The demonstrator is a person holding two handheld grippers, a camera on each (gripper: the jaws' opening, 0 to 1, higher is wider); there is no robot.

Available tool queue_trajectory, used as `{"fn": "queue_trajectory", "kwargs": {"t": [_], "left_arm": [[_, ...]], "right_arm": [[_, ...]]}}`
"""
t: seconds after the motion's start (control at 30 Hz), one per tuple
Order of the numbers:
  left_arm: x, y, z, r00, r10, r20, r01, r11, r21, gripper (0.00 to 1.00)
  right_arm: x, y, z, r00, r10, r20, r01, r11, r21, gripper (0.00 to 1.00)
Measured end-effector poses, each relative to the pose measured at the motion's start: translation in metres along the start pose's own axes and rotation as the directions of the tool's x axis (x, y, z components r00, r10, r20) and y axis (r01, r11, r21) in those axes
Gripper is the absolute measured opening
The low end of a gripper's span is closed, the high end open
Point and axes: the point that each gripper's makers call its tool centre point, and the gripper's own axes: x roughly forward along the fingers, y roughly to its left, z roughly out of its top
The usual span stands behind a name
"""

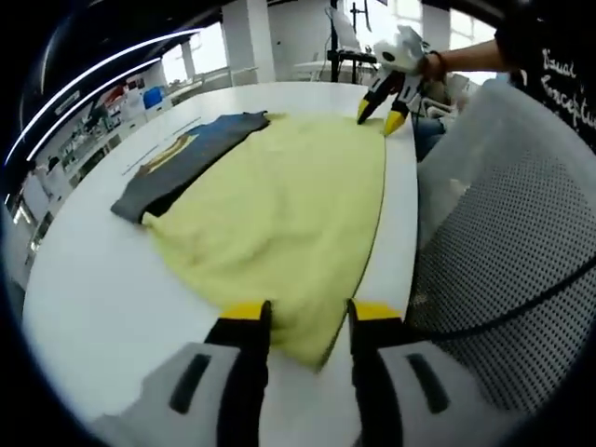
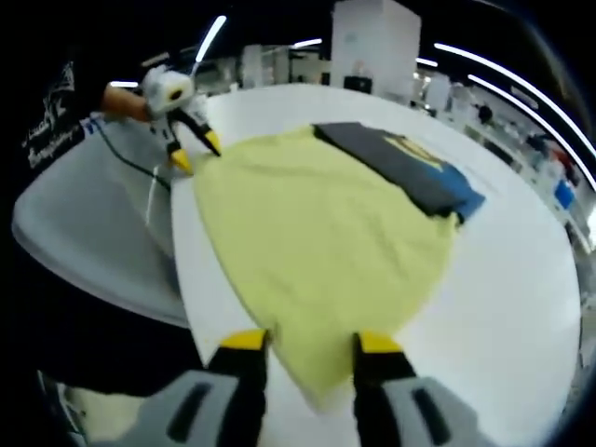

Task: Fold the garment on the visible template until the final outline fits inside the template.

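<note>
Left gripper [image 1: 307, 312]: it is seen low over the near edge of the table [image 1: 102, 298], pointing along the garment; the yellow-tipped jaws are held apart, with one corner of the yellow cloth lying between them, not clamped.
Right gripper [image 2: 303, 343]: it is held low in the same way at the other end of the cloth; the jaws are apart, and a corner of the cloth lies between the tips without being pinched.
Other gripper in each view: the right gripper is seen far off in the left gripper view, held by a hand [image 1: 434, 63], with its tips pointing down at the far corner of the cloth; the left gripper is seen far off in the right gripper view, also tilted down at the cloth corner.
Garment [image 1: 279, 205]: a pale yellow piece is spread flat on the white table, along the edge nearest to the person.
Second cloth [image 1: 182, 160]: a grey and blue piece with a yellow print lies partly under the yellow garment, toward the middle of the table.
Chair [image 1: 512, 270]: a mesh backrest is seen just beside the table edge.
Template: it cannot be told from the pictures.
</note>
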Motion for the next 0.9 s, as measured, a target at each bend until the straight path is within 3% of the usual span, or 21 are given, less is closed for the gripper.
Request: {"fn": "queue_trajectory", "kwargs": {"t": [0.17, 0.6, 0.9], "left_arm": [[0.003, 0.003, 0.000, 1.000, 0.011, -0.005, -0.011, 1.000, 0.014, 0.09], [0.004, 0.010, 0.006, 0.998, 0.058, -0.012, -0.058, 0.998, -0.015, 0.02], [-0.008, 0.014, 0.008, 0.997, 0.083, 0.008, -0.082, 0.994, -0.079, 0.00]], "right_arm": [[0.001, -0.004, 0.000, 1.000, -0.011, -0.001, 0.011, 1.000, -0.001, 0.18], [0.002, -0.014, -0.001, 1.000, -0.023, -0.008, 0.023, 1.000, -0.007, 0.01], [0.001, -0.005, 0.001, 1.000, -0.016, -0.007, 0.016, 1.000, -0.013, 0.00]]}}
